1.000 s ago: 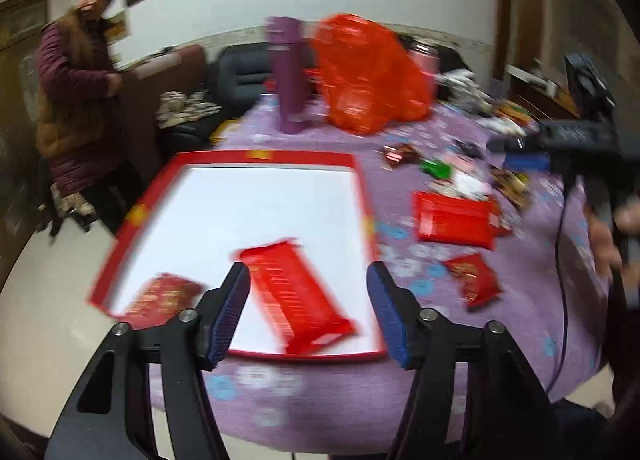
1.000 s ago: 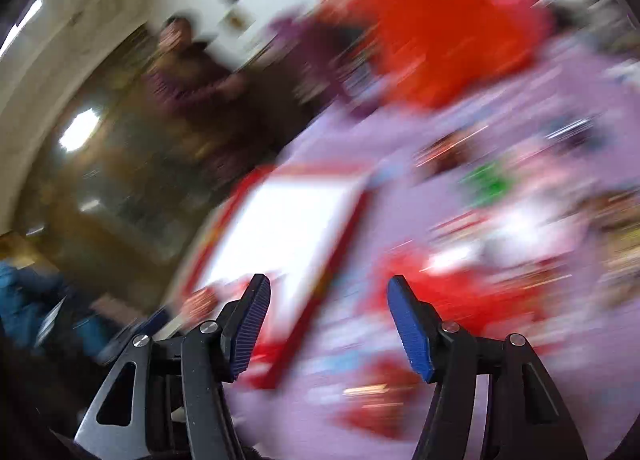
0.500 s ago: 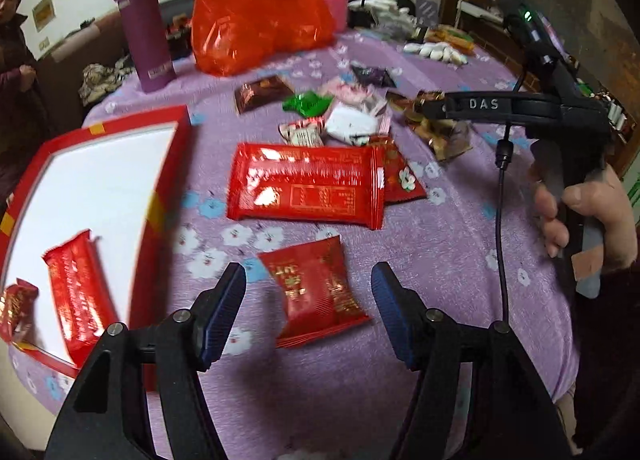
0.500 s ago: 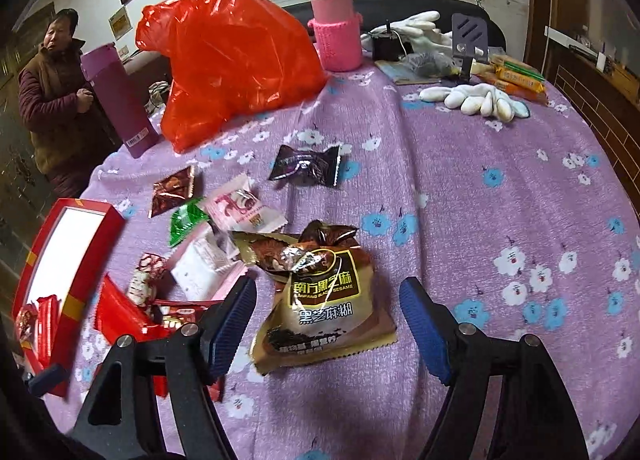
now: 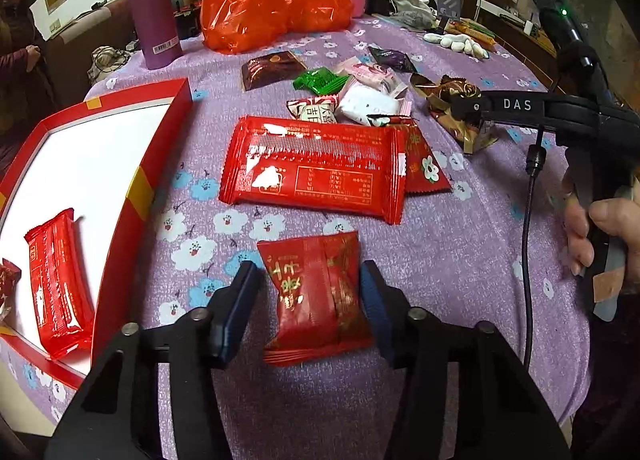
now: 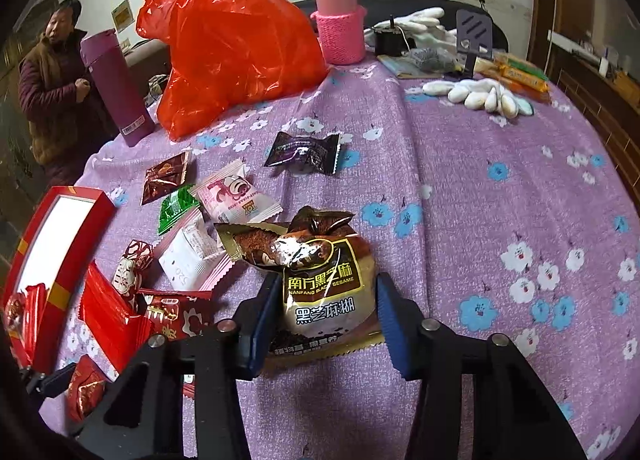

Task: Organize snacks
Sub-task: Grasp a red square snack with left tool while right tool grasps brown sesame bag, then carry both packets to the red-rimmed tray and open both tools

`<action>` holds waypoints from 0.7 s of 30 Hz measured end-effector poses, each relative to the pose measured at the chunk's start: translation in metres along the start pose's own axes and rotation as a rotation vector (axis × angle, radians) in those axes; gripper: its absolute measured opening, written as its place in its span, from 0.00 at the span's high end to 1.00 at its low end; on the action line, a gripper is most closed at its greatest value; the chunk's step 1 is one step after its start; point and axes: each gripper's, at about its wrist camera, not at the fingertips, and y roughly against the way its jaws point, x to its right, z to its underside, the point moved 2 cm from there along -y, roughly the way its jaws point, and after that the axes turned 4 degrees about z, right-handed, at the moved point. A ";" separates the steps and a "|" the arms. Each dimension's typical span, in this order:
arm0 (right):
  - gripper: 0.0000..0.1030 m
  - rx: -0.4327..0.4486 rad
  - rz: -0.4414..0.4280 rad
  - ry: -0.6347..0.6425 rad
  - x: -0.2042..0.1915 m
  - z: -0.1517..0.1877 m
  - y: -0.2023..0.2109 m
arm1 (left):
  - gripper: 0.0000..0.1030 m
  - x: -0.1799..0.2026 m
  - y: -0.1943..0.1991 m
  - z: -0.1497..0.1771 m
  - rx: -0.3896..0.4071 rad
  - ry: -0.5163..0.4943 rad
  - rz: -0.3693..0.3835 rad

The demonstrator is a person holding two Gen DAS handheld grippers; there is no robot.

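My left gripper (image 5: 310, 300) is open, its fingers on either side of a small red snack packet (image 5: 316, 296) that lies on the purple cloth. A long red packet (image 5: 316, 166) lies beyond it. The red box with a white inside (image 5: 160, 148) stands to the left and holds a red bar (image 5: 56, 280). My right gripper (image 6: 324, 316) is open around a brown black-sesame packet (image 6: 320, 280). It also shows in the left wrist view (image 5: 472, 116) over the brown packets.
Several small sweets (image 6: 224, 196) lie between the box and the sesame packet. A red plastic bag (image 6: 232, 48), a purple flask (image 6: 116, 88) and a pink-sleeved bottle (image 6: 338, 20) stand at the back. White gloves (image 6: 476, 94) lie at the far right. A person (image 6: 52, 80) stands at left.
Both grippers moved right from the box to the loose snacks, then lowered. Each now has a packet between its open fingers.
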 end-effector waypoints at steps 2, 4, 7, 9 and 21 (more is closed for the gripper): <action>0.55 -0.001 -0.010 -0.011 0.002 0.000 0.000 | 0.59 -0.001 0.001 0.000 0.010 -0.004 -0.003; 0.56 0.001 -0.024 -0.029 0.004 0.001 0.001 | 0.61 -0.002 0.001 0.001 0.018 -0.006 -0.004; 0.57 0.003 -0.038 -0.043 0.006 0.000 0.002 | 0.64 -0.003 0.002 0.001 0.027 -0.003 -0.001; 0.58 0.006 -0.044 -0.051 0.007 0.001 0.003 | 0.66 -0.005 0.002 0.001 0.033 0.009 0.007; 0.59 0.060 -0.067 -0.134 0.020 -0.002 0.012 | 0.67 -0.008 0.020 0.001 0.087 -0.016 -0.016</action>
